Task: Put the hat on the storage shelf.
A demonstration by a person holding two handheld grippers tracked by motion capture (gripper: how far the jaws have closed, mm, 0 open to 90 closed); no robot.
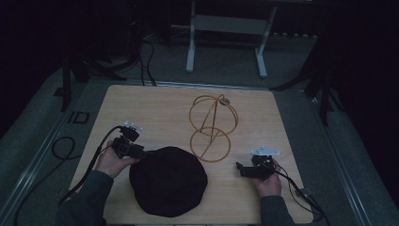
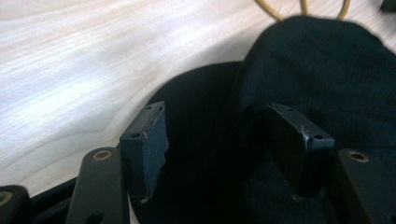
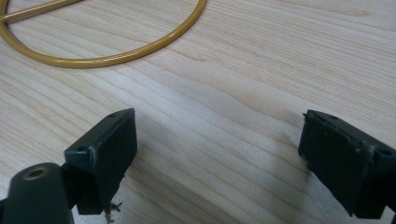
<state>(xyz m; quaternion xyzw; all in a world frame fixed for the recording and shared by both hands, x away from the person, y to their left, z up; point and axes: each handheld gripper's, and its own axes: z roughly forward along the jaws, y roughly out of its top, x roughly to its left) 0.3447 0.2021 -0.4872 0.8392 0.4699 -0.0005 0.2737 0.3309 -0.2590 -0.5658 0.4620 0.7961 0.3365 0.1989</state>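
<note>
High view is showing a black fabric hat (image 1: 168,181) lying on the light wooden desk (image 1: 155,108) beside a yellow wire stand (image 1: 212,126). Left gripper (image 1: 141,151) is straddling its brim, jaws wide, seemingly readying a grasp; right gripper (image 1: 241,169) is waiting wide-jawed, empty.

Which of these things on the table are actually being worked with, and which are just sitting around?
In use, as far as I can judge:
- black hat, edge between the open left gripper's jaws
- gold wire stand, probably meant for the hat
- right gripper, open over bare wood table

Just around:
- white frame on the floor beyond
- floor cables
</note>
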